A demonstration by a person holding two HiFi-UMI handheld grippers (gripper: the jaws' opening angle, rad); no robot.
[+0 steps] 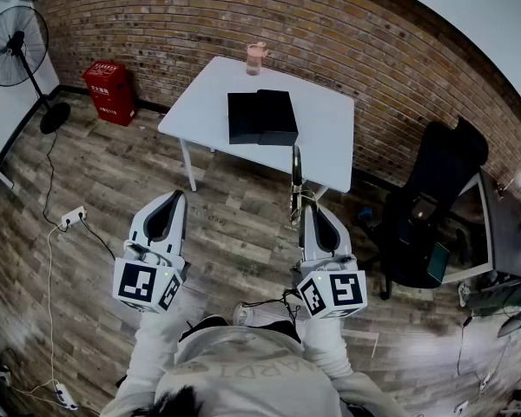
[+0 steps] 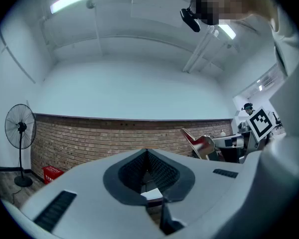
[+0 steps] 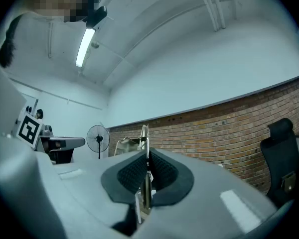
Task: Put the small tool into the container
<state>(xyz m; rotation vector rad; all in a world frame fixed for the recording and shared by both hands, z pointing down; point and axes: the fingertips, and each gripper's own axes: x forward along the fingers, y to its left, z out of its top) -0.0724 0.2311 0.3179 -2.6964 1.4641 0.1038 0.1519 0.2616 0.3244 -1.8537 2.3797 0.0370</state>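
Head view, looking steeply down: a person stands on a wood floor holding 2 grippers, well short of a white table by a brick wall. The right gripper has its dark pads pressed against a slender metal small tool, pinched near its lower end so that most of its length stands upright above the jaws. In the right gripper view the small tool rises straight between the closed pads. This hold probably keeps the free end ready to lower into an opening. The left gripper is level beside it. Its own view shows the left gripper with tips together and nothing between them, apparently spare for now. The container, a black box, sits on the table, well apart from the tool. It may be lying open in 2 parts, but that is unclear from here. A pink cup stands at the table's far edge.
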